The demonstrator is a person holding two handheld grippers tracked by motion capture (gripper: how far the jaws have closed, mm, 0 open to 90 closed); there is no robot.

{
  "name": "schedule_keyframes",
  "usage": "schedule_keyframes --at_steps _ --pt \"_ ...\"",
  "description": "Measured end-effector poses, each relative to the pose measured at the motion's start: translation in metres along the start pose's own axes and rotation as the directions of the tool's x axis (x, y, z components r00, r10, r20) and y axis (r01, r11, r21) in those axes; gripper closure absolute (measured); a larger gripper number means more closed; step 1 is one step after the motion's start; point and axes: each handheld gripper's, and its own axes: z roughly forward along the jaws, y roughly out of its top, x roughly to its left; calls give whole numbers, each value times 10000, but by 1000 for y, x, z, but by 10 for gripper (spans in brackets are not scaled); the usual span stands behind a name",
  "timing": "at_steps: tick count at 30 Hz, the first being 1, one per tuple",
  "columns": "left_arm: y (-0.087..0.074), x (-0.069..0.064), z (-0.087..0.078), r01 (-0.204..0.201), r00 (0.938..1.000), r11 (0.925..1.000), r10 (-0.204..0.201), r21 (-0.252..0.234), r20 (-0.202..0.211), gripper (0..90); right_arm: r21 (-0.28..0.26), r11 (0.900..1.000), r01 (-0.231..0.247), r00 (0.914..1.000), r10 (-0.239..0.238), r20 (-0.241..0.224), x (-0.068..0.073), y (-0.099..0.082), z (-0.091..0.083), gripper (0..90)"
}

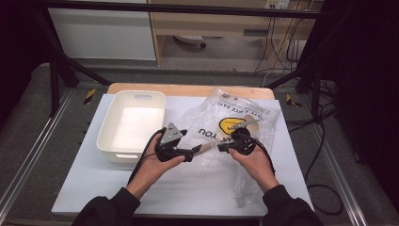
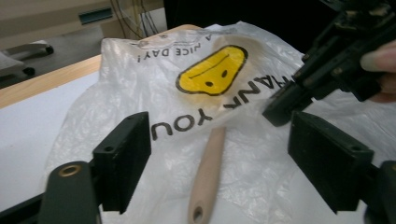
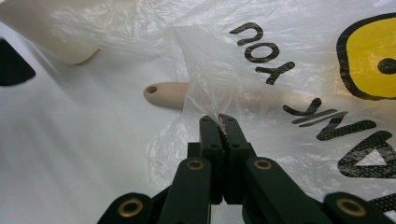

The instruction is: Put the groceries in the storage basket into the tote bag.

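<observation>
The plastic bag (image 1: pixel 235 127) sprawls under both tools, its edge pinched in the right gripper (image 3: pixel 223 122). The left gripper (image 2: pixel 219 140) gapes empty, the wooden spoon (image 2: pixel 208 172) handle pointing straight at it from between its jaws, nearer than the right.

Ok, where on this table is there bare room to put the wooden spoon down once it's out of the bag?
Bare table runs along the near edge, between the two forearms, and in a strip left of the white tub. The tub's inside looks bare too. It is crowded at the centre and right, where the plastic bag, the spoon and both claws sit.
</observation>
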Motion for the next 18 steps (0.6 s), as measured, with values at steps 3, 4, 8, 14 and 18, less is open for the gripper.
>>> schedule_keyframes --at_steps 3,4,8,14,18 --pt "2 3 -2 163 9999 9999 -163 -21 13 149 -85 10000 -4 10000 4 47 1 0 0 868" --pt "2 3 -2 179 9998 9998 -179 -33 8 144 -76 10000 60 10000 -59 74 1 0 0 847" --pt "3 5 -5 242 9997 9997 -242 -71 -22 114 -197 9998 98 9997 -94 217 3 -1 -2 751" --pt "5 7 -7 305 9995 9994 -307 -189 -79 90 -418 9988 265 9994 -255 237 6 -4 -10 589" --pt "6 7 -9 371 9992 9991 -373 -182 -120 88 -574 9978 333 9987 -310 405 8 -8 -17 497"
